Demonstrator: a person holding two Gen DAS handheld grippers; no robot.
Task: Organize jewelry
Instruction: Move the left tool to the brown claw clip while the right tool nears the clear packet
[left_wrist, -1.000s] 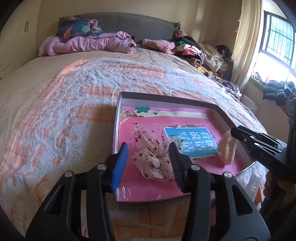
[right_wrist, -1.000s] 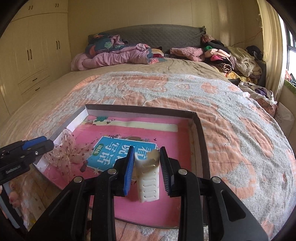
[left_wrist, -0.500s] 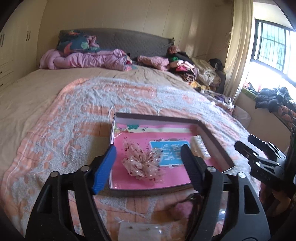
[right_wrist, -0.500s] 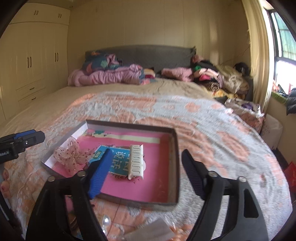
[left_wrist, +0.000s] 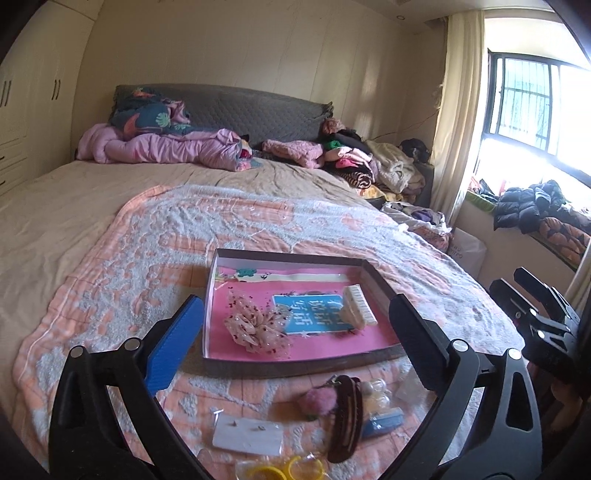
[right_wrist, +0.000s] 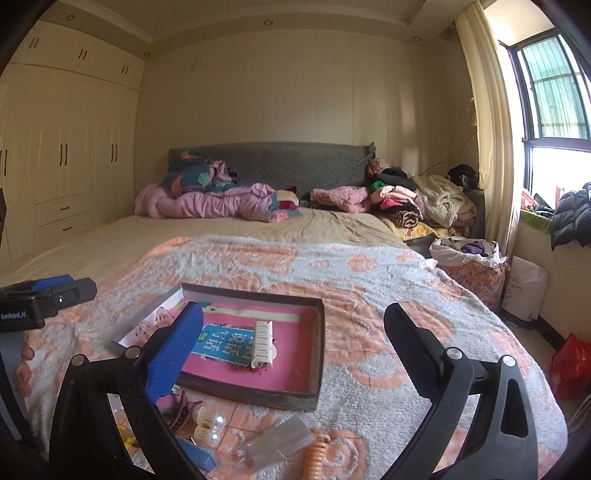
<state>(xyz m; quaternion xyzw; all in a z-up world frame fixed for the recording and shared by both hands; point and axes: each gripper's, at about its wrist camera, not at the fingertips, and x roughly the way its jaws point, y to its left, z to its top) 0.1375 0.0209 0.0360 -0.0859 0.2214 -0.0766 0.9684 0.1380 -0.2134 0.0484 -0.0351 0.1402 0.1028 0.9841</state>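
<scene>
Both grippers, left gripper (left_wrist: 295, 325) and right gripper (right_wrist: 293, 328), have just been opening, nothing between jaws. Scrunchie (left_wrist: 256, 328) shows only in the left view, inside the box (left_wrist: 291, 363) with the white clip (right_wrist: 263, 343); bare blanket (right_wrist: 369, 295) lies right.

In the left wrist view, the yellow plastic rings (left_wrist: 280, 470) run off the bottom edge. In the right wrist view, the blue-padded finger (right_wrist: 173, 354) hides the sheer pink dotted scrunchie in the shallow cardboard tray (right_wrist: 320, 347), and the small blue card (right_wrist: 197, 454) is partly covered.
</scene>
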